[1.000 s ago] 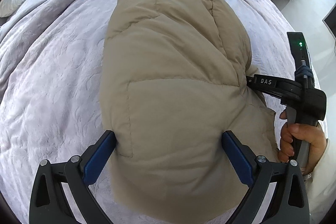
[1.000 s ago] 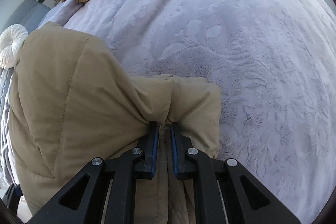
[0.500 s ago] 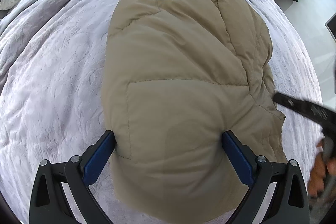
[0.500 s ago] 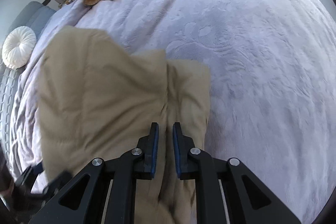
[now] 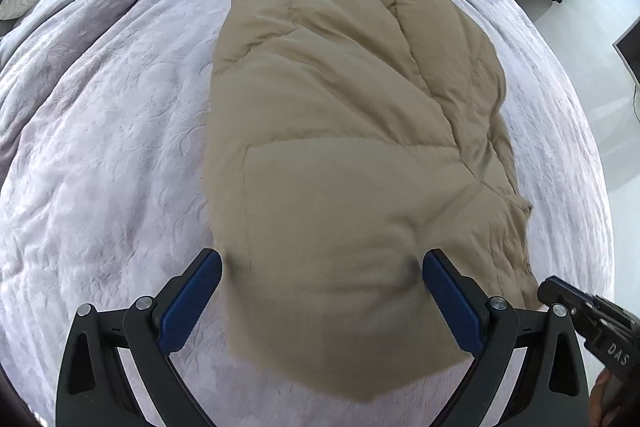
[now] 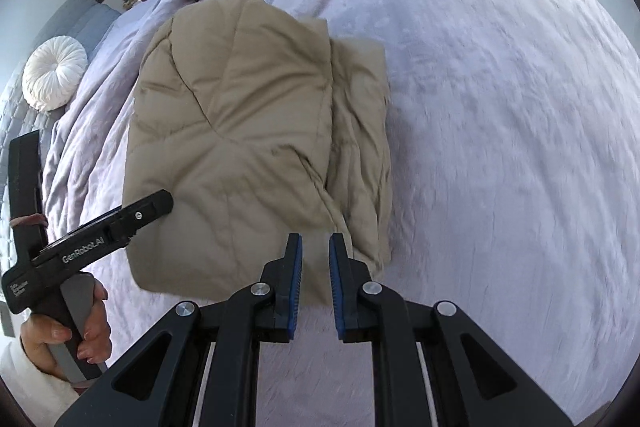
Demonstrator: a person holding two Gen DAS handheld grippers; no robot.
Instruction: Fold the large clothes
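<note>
Jacket (image 5: pixel 352 147) between wide left fingers (image 5: pixel 192 299) | right fingers (image 6: pixel 295 283) slightly apart, empty

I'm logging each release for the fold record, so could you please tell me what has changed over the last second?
The right gripper let go of the tan puffer jacket: its fingers, pinched on the jacket's edge a second ago, now stand slightly apart and pulled back toward the person. The left gripper stayed wide open over the near end, and the jacket stayed folded on the lavender blanket.
</note>
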